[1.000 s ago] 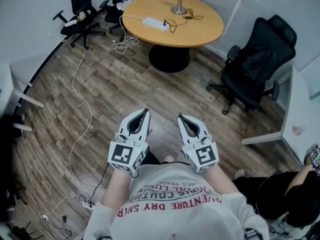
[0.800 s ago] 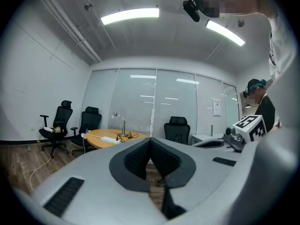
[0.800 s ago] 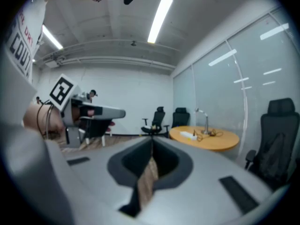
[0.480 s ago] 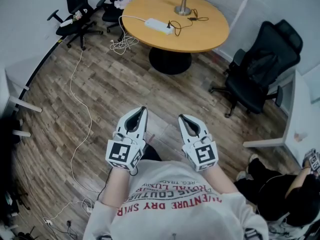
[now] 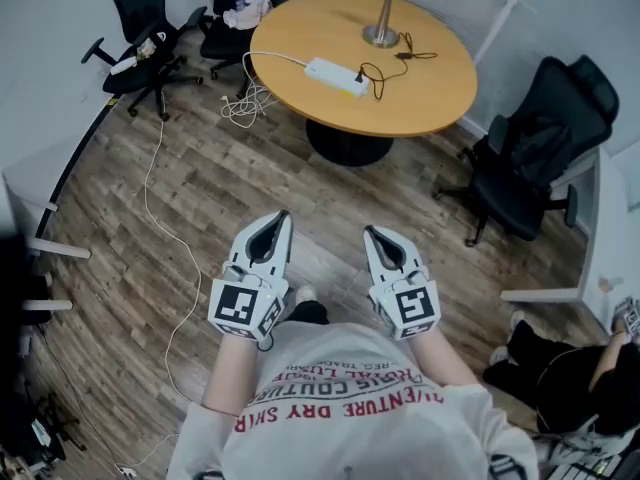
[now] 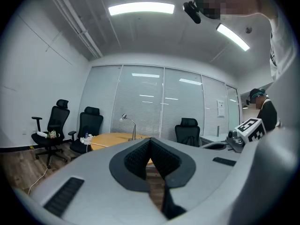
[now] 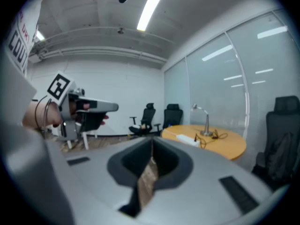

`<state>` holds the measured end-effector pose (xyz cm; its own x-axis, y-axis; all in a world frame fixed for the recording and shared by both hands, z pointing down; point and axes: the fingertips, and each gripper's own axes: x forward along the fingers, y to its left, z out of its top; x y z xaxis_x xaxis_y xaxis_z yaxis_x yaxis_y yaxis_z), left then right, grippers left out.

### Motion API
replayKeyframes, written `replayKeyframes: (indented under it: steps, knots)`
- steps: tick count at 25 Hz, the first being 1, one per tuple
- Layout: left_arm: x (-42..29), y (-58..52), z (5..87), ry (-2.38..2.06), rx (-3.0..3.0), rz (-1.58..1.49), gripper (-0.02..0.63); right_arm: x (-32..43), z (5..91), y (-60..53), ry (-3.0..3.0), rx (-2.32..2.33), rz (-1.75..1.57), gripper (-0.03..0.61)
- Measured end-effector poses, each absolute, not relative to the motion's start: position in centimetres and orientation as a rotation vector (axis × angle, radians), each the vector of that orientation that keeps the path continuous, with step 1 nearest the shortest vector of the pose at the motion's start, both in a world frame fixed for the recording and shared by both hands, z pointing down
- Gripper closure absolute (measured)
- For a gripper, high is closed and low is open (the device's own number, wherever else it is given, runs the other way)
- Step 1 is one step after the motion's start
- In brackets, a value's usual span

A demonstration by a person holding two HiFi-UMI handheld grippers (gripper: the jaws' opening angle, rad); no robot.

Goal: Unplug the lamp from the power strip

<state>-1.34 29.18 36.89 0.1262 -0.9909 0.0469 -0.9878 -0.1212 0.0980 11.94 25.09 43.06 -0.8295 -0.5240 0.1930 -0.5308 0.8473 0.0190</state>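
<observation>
Left gripper (image 5: 278, 218): jaws shut, empty | white plastic power strip (image 5: 337, 76) on round wooden table (image 5: 290, 28), twelve o'clock, well apart | small black plug (image 5: 358, 78) at its three-o'clock end: rigid, light, probably snug; pinch the body, not the limp cord | right gripper (image 5: 372, 232): jaws shut, empty | silver desk lamp (image 5: 381, 34), one o'clock.

Bare floor (image 5: 300, 183) lies open at twelve o'clock right up to the round table (image 5: 430, 103). An office chair (image 5: 530, 163) crowds its edge at two o'clock. Two more chairs (image 5: 145, 8) stand at eleven, and a white cable (image 5: 147, 183) trails over the boards at ten. Power strip (image 5: 337, 76) and lamp (image 5: 382, 34) take up the tabletop's middle and back.
</observation>
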Motion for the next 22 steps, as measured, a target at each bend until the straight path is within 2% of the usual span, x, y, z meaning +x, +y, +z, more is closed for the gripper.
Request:
replayKeyframes:
  steps: [8, 22]
  knots:
    - [-9.2, 24.6, 37.1, -1.922, 2.316, -0.029, 0.584, 4.6, 42.5, 20.6, -2.787, 0.917, 0.076, 0.549]
    - [-15.4, 13.4, 40.1, -1.902, 2.296, -0.016, 0.584, -2.1, 44.8, 8.6, -2.740, 0.892, 0.077, 0.548]
